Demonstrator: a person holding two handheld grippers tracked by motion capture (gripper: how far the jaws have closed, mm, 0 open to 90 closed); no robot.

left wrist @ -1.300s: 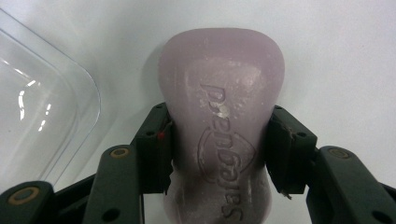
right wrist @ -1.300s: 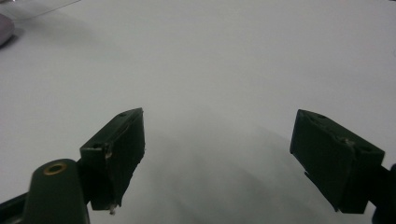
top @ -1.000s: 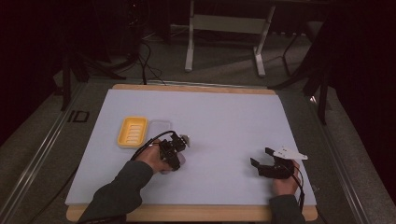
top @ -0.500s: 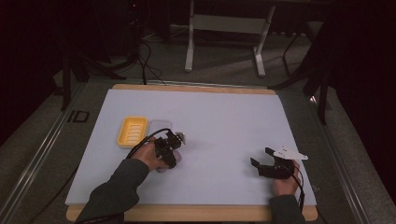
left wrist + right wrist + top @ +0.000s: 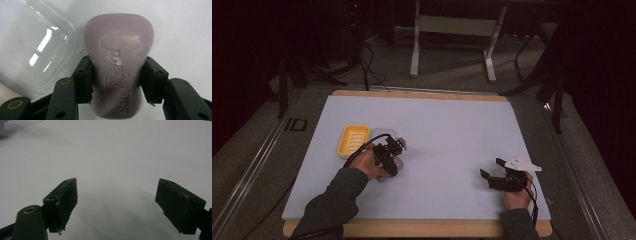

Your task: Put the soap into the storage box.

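Left gripper [image 5: 116, 82] clamps a lilac soap bar [image 5: 118, 62] beside a clear lid [image 5: 32, 47]. Right gripper [image 5: 117, 205], jaws spread wide, grasps nothing above the pale mat [image 5: 452, 130].

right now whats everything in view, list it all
soap: 1, pale purple, clamped between the left gripper's fingers
clear lid: 1, transparent, on the mat beside the soap
yellow dish: 1, yellow, left part of the mat
mat: 1, white, covering the table
table: 1, wooden edge showing
frame: 1, grey, on the floor beyond the table
left gripper: 1, black, shut on the soap
right gripper: 1, black, open over bare mat
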